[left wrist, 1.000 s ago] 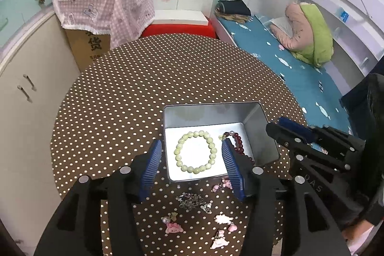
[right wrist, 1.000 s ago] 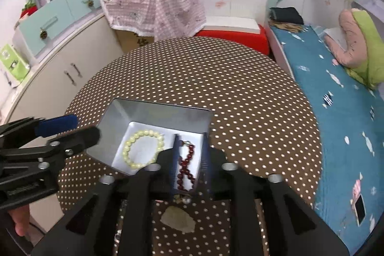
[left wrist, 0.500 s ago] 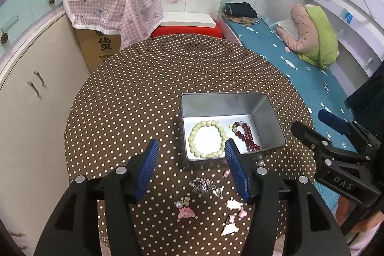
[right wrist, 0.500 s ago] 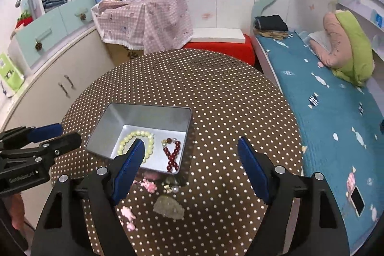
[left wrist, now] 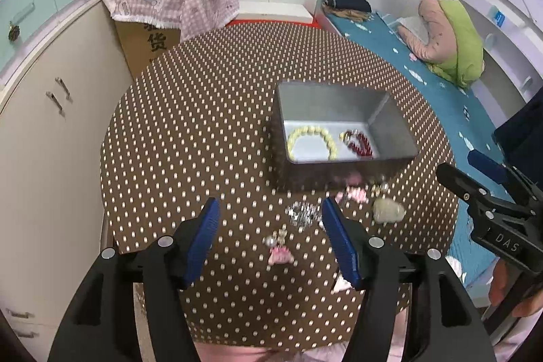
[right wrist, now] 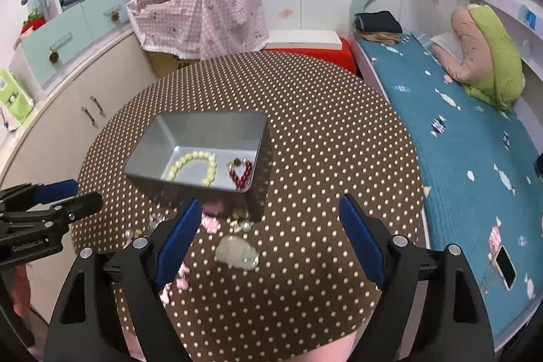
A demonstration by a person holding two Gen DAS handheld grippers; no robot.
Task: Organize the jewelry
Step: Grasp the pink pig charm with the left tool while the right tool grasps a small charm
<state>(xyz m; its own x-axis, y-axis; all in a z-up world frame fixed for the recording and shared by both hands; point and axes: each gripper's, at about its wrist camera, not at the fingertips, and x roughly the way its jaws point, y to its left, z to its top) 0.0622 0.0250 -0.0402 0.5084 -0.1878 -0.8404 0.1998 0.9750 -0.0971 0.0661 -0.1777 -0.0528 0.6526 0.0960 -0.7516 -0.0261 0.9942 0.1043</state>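
Your left gripper (left wrist: 271, 240) and right gripper (right wrist: 268, 240) both hover spread and empty above the dotted table (left wrist: 203, 131). The tin (right wrist: 203, 124), long axis crosswise, holds the pale bracelet (right wrist: 193, 167) beside the red one (right wrist: 241, 173); blurred trinkets (left wrist: 302, 214), perhaps hair clips, lie before it.

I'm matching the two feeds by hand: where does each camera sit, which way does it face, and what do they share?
Left wrist: on the left gripper, above the near table edge, facing the tin; own open fingers show, right gripper at right.
Right wrist: on the right gripper, same heading; own open fingers show, left gripper at left.
Shared: tin with pale bracelet and red bracelet, loose trinkets, dotted table.
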